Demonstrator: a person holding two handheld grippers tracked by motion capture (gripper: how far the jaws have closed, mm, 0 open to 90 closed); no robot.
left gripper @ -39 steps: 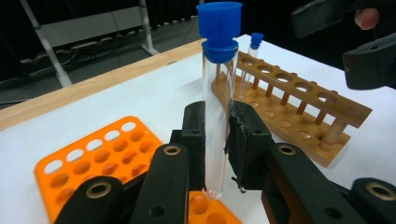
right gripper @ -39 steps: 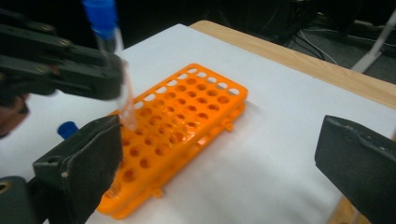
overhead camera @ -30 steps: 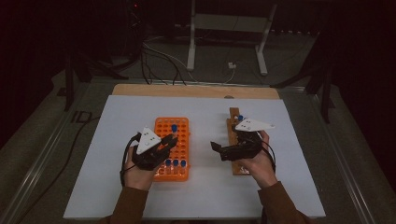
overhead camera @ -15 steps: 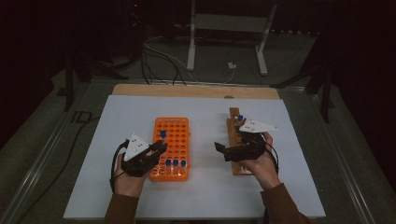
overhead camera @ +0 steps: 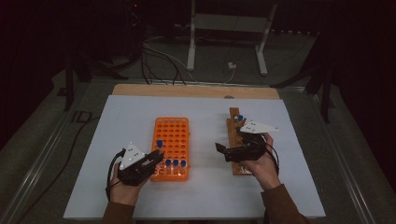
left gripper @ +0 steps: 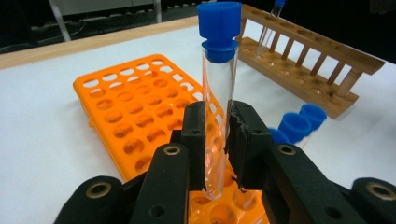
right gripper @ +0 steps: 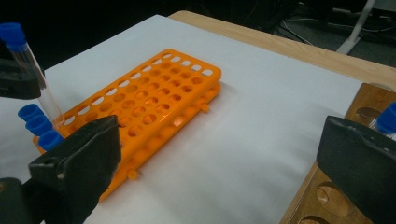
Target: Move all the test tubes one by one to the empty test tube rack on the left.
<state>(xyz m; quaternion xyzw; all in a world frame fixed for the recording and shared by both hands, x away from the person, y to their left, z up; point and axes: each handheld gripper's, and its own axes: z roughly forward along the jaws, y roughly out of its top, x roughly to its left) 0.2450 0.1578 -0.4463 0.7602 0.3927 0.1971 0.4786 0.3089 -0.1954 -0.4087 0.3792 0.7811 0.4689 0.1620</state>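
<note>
Both tongs work at the white tabletop (overhead camera: pixel 116 116): the left gripper (left gripper: pixel 218 140) is clamped on a clear blue-capped tube (left gripper: pixel 219 93), upright over the near right corner of the orange rack (overhead camera: pixel 171 140), seemingly to seat it beside three capped tubes (overhead camera: pixel 175 163) already there. The right gripper (right gripper: pixel 219 154), jaws wide apart and holding nothing, waits by the wooden rack (overhead camera: pixel 236 140), where one tube (overhead camera: pixel 239 119) stands.
</note>
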